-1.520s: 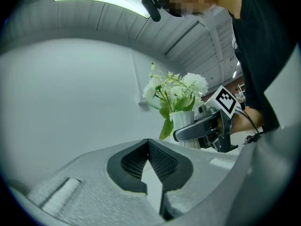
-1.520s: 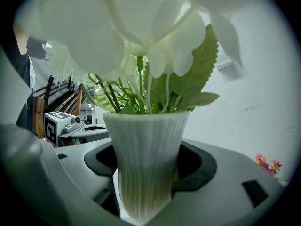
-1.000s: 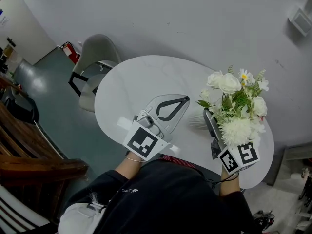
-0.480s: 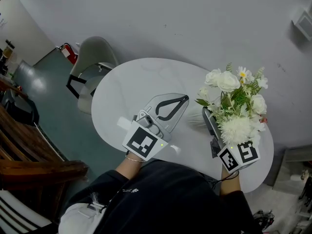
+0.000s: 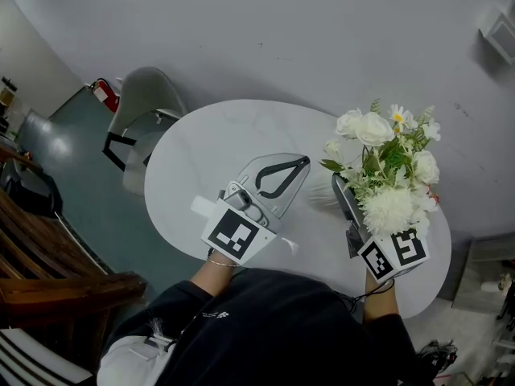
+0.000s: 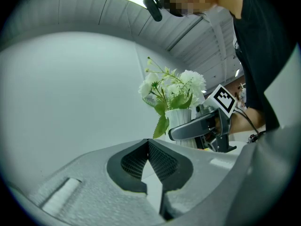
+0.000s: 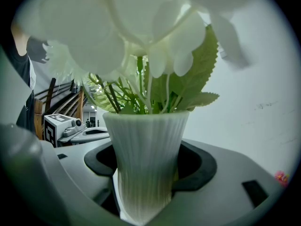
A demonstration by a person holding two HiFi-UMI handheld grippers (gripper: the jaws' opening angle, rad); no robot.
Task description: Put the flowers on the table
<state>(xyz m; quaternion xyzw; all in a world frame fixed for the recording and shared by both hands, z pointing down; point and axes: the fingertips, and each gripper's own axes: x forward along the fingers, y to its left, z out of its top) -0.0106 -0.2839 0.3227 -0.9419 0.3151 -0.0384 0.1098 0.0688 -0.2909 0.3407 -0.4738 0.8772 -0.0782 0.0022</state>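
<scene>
The right gripper (image 7: 148,161) clamps its two jaws on the one ribbed white vase (image 7: 145,135) of flowers (image 5: 386,167) over the single round table (image 5: 217,135), while the left gripper (image 6: 148,145), to its left, hovers empty with jaws pressed together.

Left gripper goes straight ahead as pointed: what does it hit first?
Likely nothing nearby: the left gripper aims just left of the vase, over the table toward the wall. Margin unclear.
</scene>
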